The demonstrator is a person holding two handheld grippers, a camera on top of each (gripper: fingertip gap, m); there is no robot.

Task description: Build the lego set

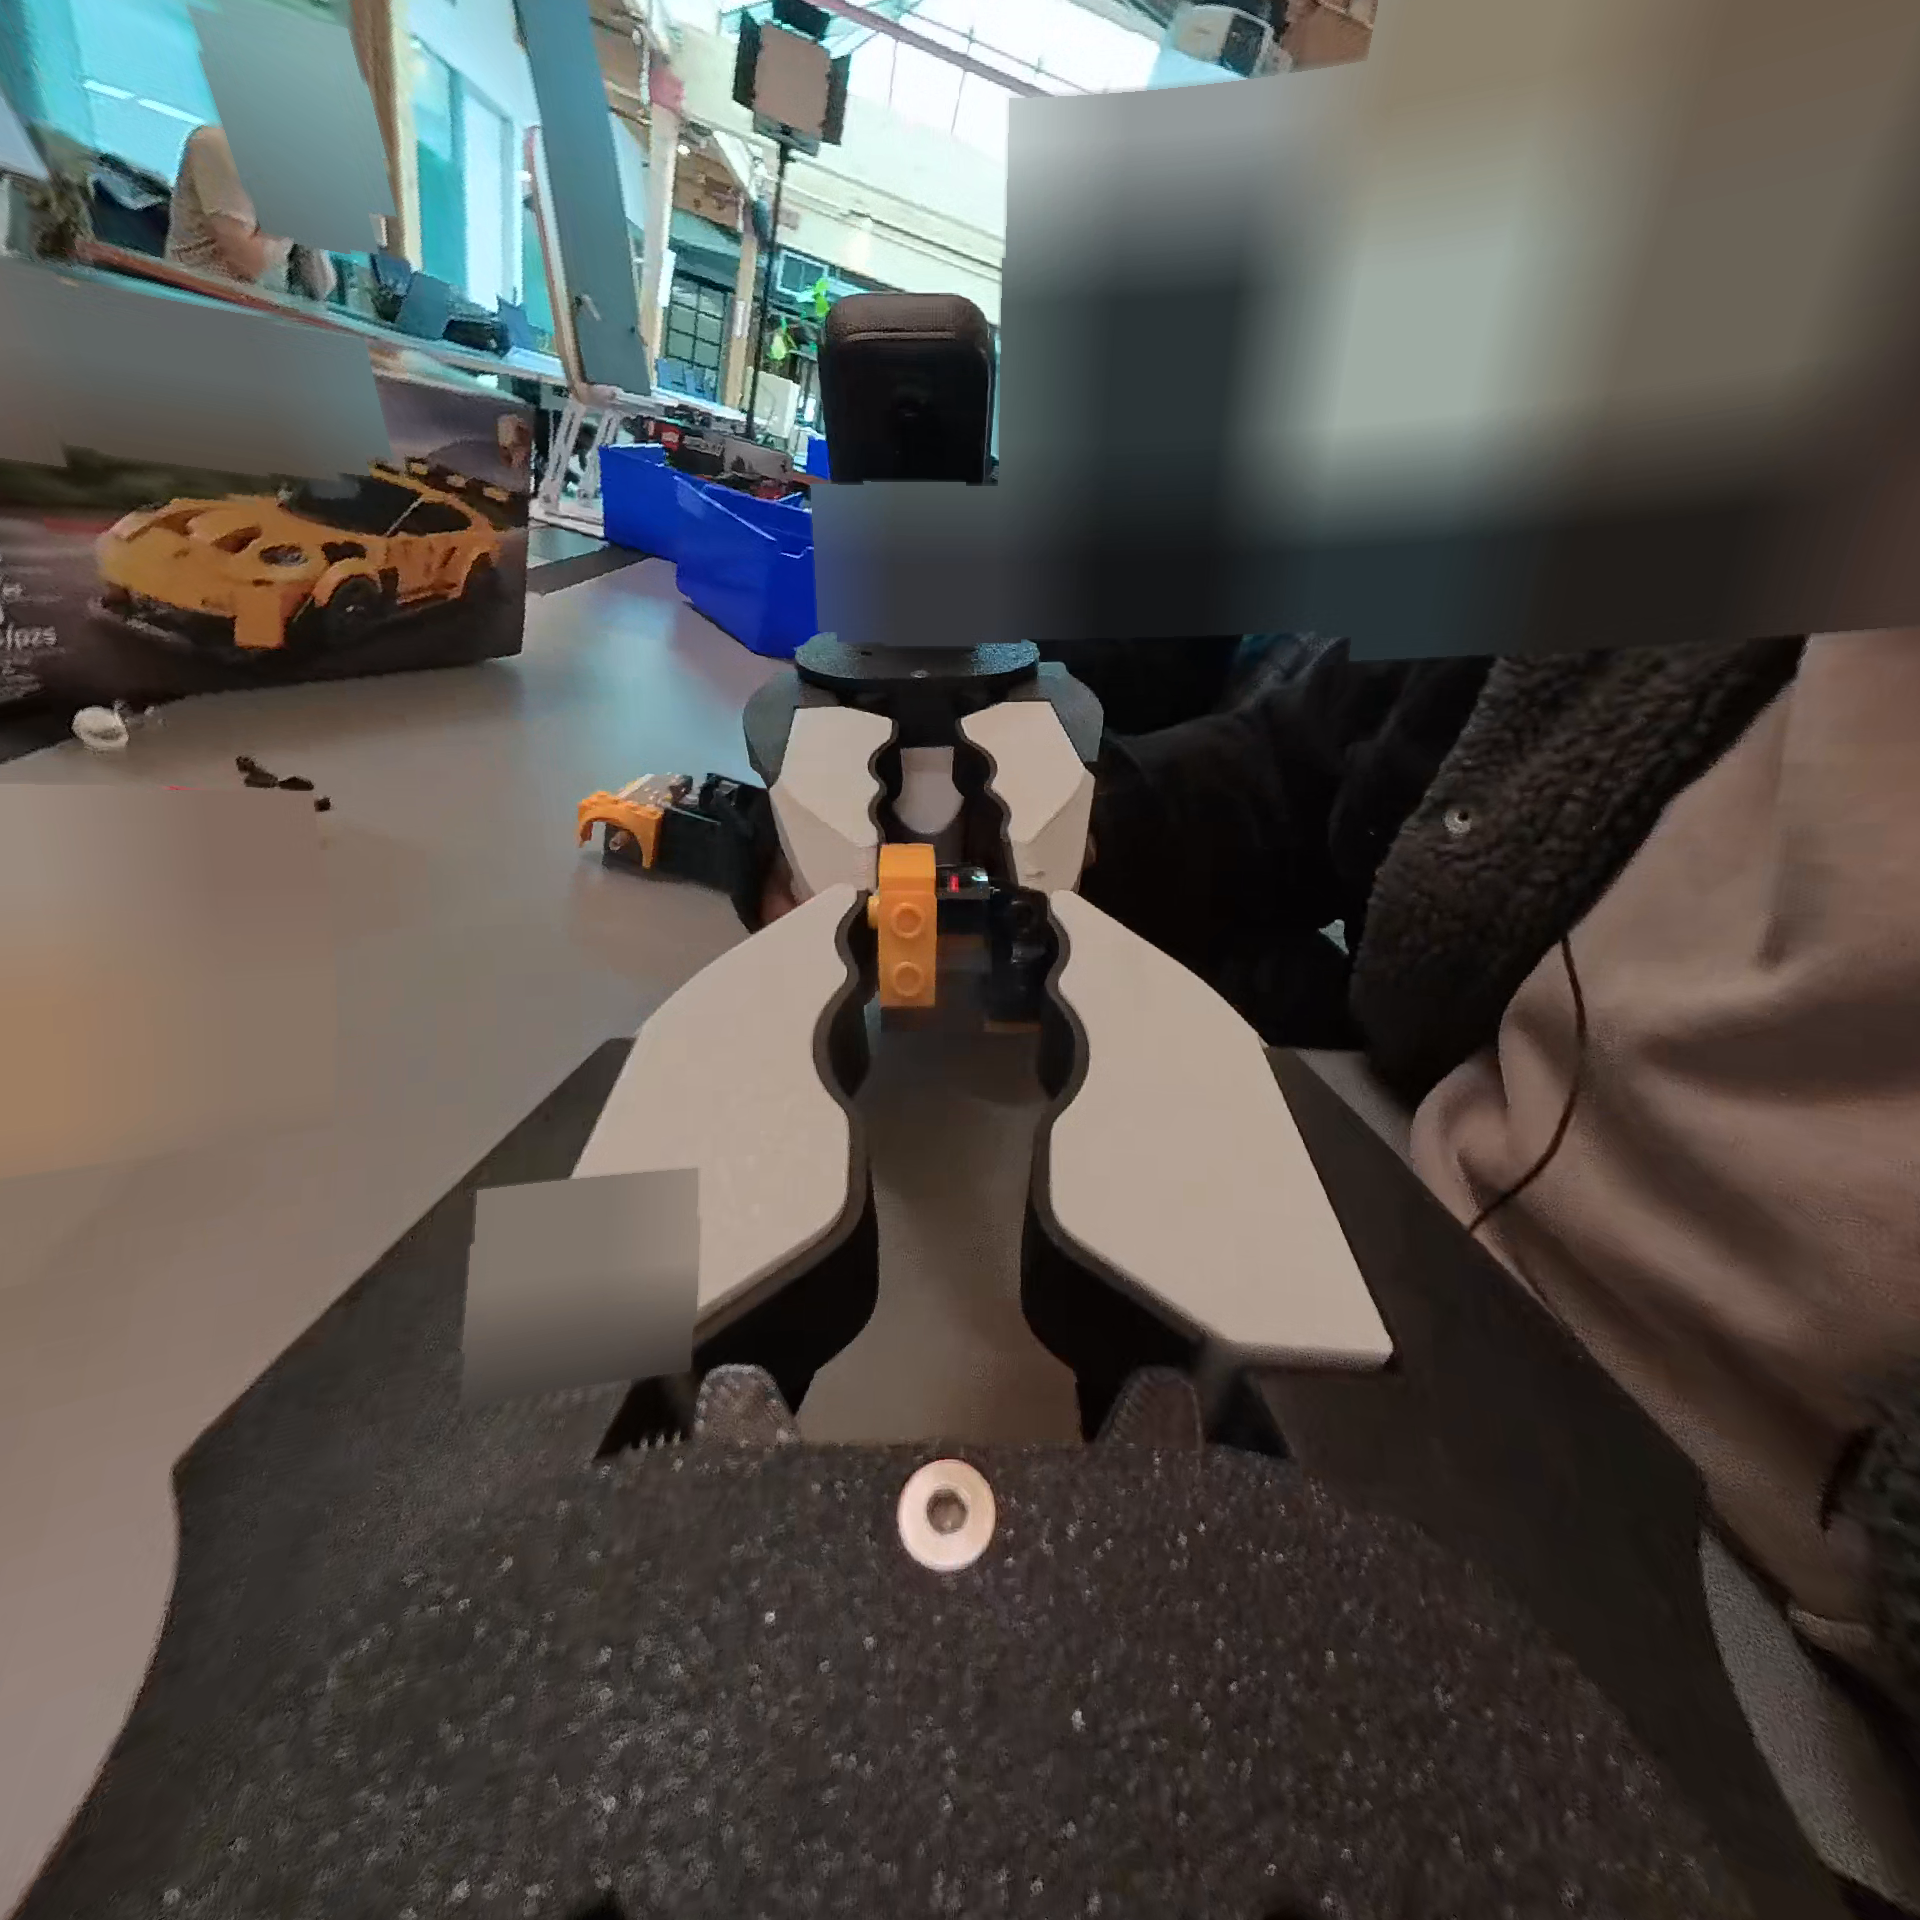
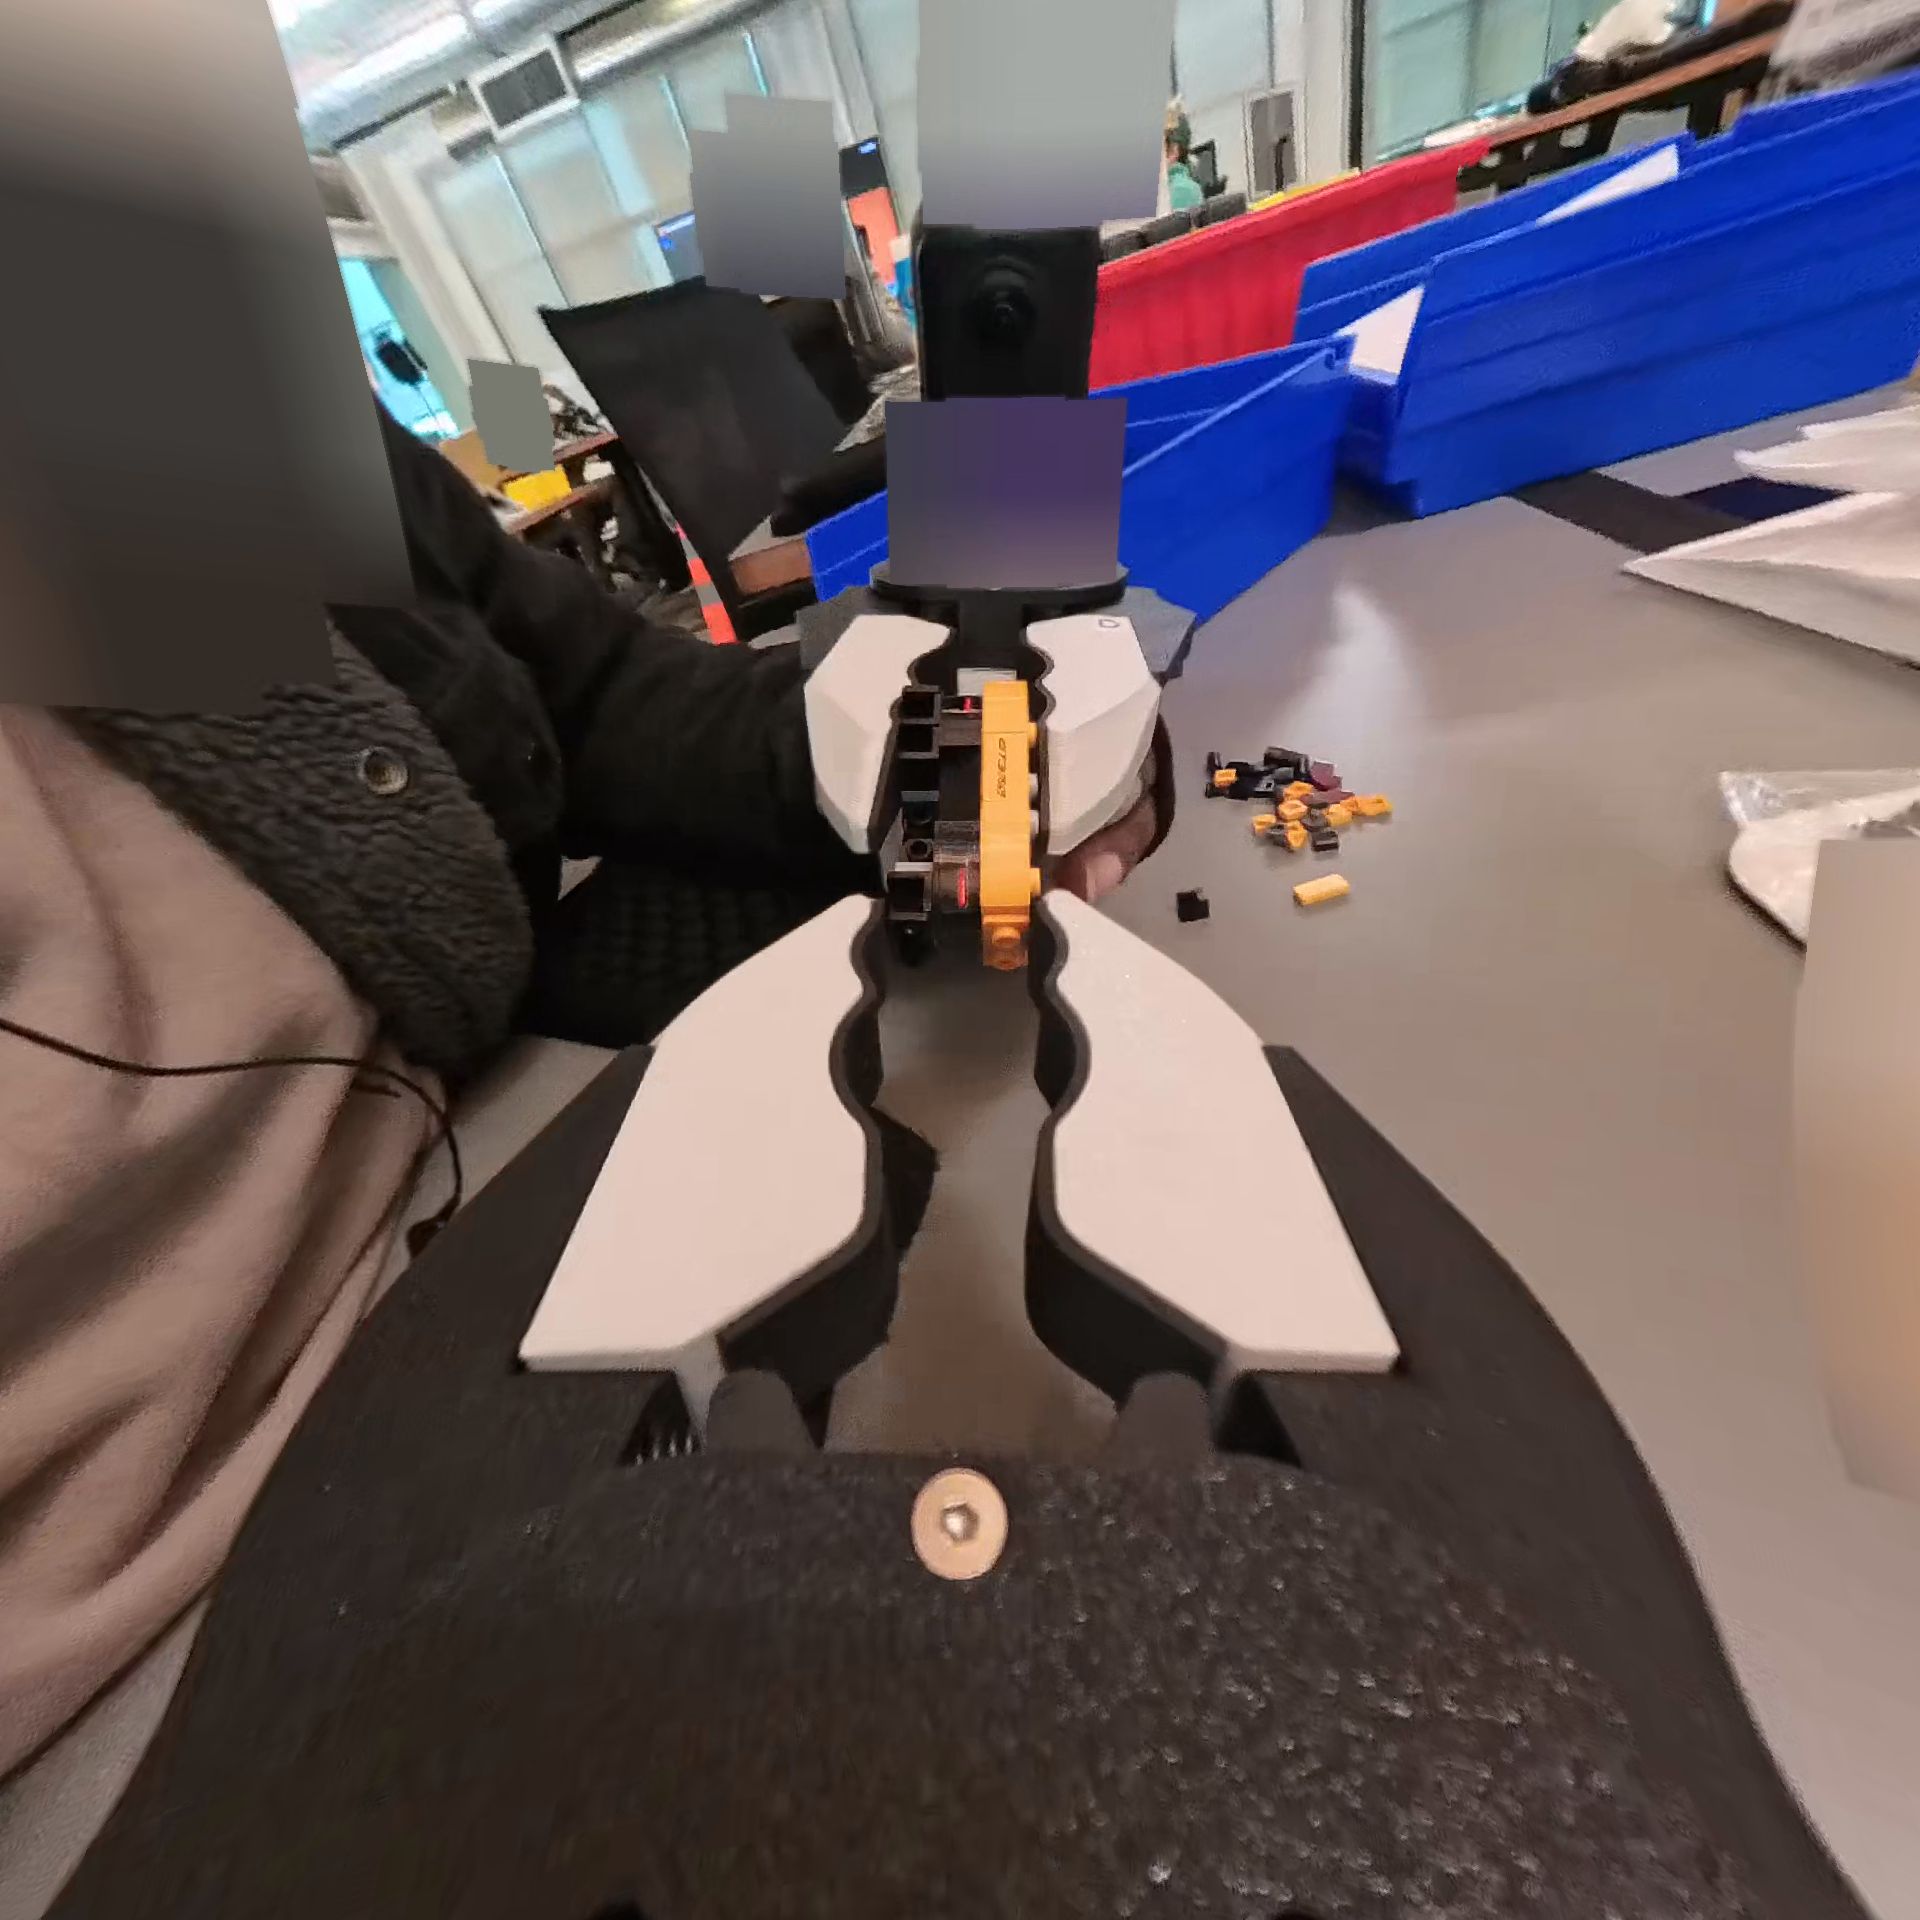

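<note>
A small orange and black lego assembly (image 1: pixel 909 935) is held in the air between the two grippers, which face each other tip to tip. My left gripper (image 1: pixel 956 925) is shut on it, with the orange strip against its left finger. In the right wrist view the assembly (image 2: pixel 1003 800) runs lengthwise, sitting deep between the left gripper's white fingers (image 2: pixel 1101 727). My right gripper (image 2: pixel 961 920) is closed on the assembly's near end at its fingertips. The right gripper's fingers (image 1: pixel 831 800) show beyond the assembly in the left wrist view.
A second orange and black car section (image 1: pixel 665 831) lies on the grey table (image 1: pixel 468 883). The set's box (image 1: pixel 260 561) stands at the back left. Loose small pieces (image 2: pixel 1299 800) and a yellow brick (image 2: pixel 1322 889) lie at the right. Blue bins (image 2: pixel 1558 343) and plastic bags (image 2: pixel 1818 540) stand behind. The person's body is close. Only a small space, under 4 cm, lies between the two pairs of fingers. From either gripper's tips it is about 15 cm to the yellow brick (image 2: pixel 1322 889).
</note>
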